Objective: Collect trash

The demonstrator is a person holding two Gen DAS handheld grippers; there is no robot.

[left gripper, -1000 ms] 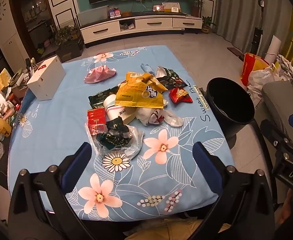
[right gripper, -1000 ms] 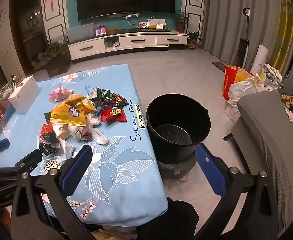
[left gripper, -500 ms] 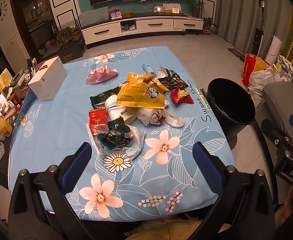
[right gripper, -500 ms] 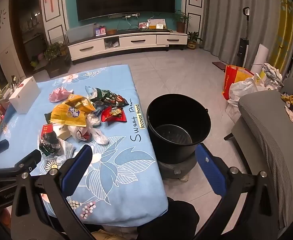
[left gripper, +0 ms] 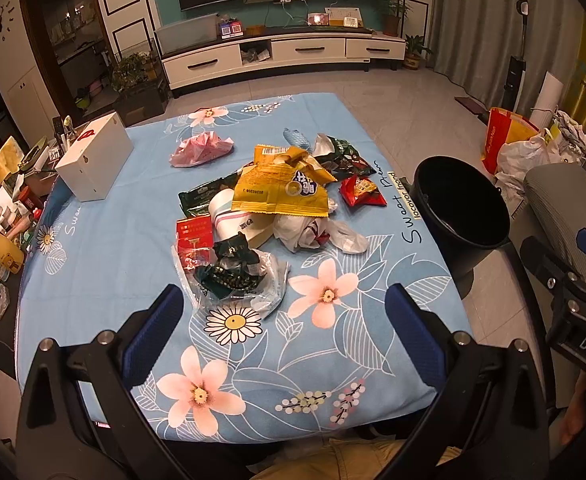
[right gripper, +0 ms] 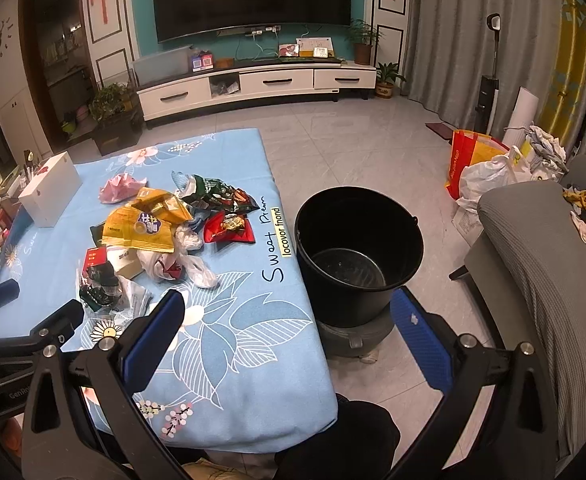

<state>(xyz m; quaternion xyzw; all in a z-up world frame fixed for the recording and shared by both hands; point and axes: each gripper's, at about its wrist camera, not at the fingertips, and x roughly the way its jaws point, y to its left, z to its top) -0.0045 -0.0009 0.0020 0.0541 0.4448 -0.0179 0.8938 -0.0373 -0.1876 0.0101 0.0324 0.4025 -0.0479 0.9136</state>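
A heap of trash lies mid-table on the blue flowered cloth (left gripper: 93, 264): a yellow snack bag (left gripper: 281, 194), a red packet (left gripper: 361, 191), a dark green wrapper (left gripper: 347, 156), a white plastic bag (left gripper: 313, 234), a pink wrapper (left gripper: 201, 148) and a clear bag with dark wrappers (left gripper: 233, 276). A black bucket (right gripper: 357, 248) stands on the floor right of the table. My left gripper (left gripper: 285, 320) hangs open over the table's near edge, short of the clear bag. My right gripper (right gripper: 289, 332) is open, between the table corner and the bucket, holding nothing.
A white box (left gripper: 93, 166) sits at the table's far left, with bottles and clutter (left gripper: 1, 240) beyond that edge. A grey sofa arm (right gripper: 541, 264) is at the right, with shopping bags (right gripper: 489, 168) on the floor behind it. A TV cabinet (right gripper: 253, 84) lines the far wall.
Both views have drifted very slightly; the trash, the bucket and both open grippers stand as before.
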